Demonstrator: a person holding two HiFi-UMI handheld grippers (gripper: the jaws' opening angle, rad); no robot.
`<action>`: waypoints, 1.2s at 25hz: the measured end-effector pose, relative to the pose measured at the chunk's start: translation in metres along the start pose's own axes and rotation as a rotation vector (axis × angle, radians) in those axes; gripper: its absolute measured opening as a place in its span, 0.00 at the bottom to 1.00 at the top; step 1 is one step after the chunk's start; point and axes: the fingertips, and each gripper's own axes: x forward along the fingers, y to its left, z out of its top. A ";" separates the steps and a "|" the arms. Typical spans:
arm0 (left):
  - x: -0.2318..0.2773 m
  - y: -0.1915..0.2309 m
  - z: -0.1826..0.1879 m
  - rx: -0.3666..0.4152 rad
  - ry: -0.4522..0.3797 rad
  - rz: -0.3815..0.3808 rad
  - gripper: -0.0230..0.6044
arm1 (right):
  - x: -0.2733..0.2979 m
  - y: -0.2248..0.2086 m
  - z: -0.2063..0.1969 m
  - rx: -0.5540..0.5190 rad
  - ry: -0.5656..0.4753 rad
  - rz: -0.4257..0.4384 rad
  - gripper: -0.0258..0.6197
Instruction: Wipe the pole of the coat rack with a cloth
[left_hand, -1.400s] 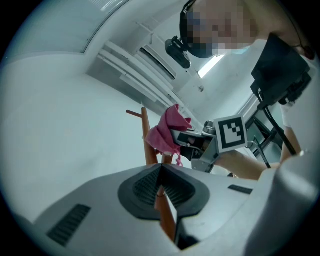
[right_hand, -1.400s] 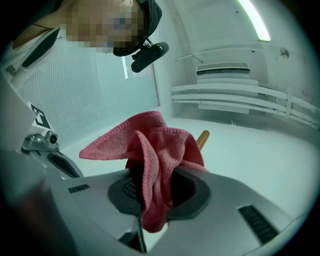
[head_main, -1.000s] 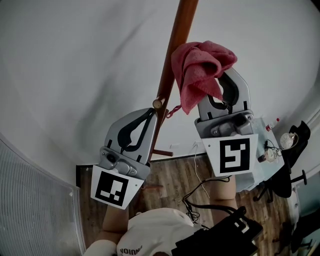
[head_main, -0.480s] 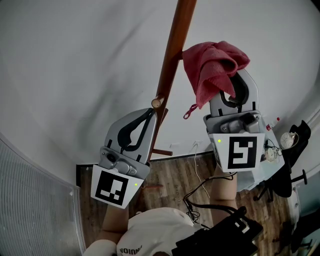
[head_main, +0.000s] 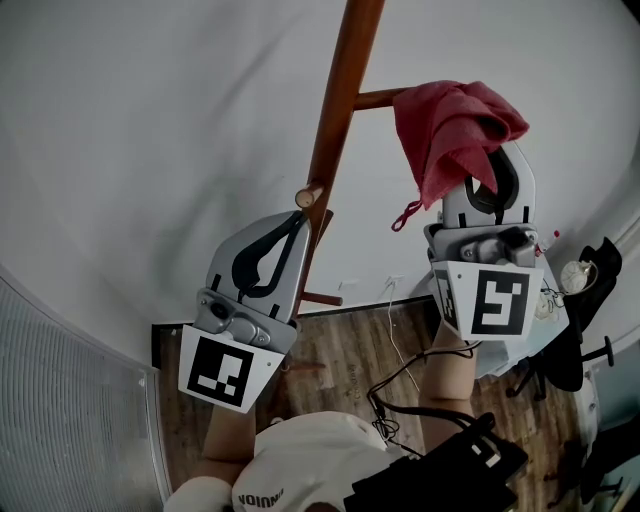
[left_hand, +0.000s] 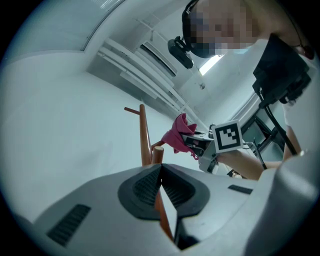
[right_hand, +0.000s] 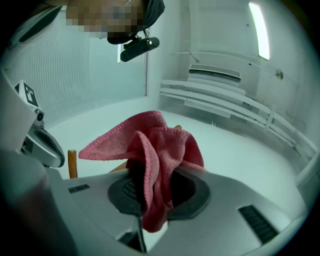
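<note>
Cloth (head_main: 455, 125) bunches over right gripper (head_main: 487, 182) clamping it; left gripper (head_main: 297, 220) closed beside pole (head_main: 340, 110) — top cropped.

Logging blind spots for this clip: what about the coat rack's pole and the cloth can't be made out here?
- Top of the pole: cut off by the head view's upper edge.
- Its lower end: head view, behind the left gripper and the person.
- Whether the cloth touches the peg: head view, cloth covers the peg's end.
- Right gripper view: the cloth in the right gripper hides most of the pole.
</note>
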 end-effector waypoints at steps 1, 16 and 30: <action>0.000 0.000 -0.001 0.000 0.004 0.000 0.06 | -0.001 -0.002 -0.001 0.002 0.000 -0.007 0.17; -0.006 0.001 -0.011 -0.012 0.041 0.013 0.06 | -0.023 0.013 0.003 0.173 -0.079 0.029 0.17; -0.023 0.006 -0.012 -0.019 0.068 0.057 0.06 | -0.014 0.087 -0.022 0.302 -0.029 0.223 0.17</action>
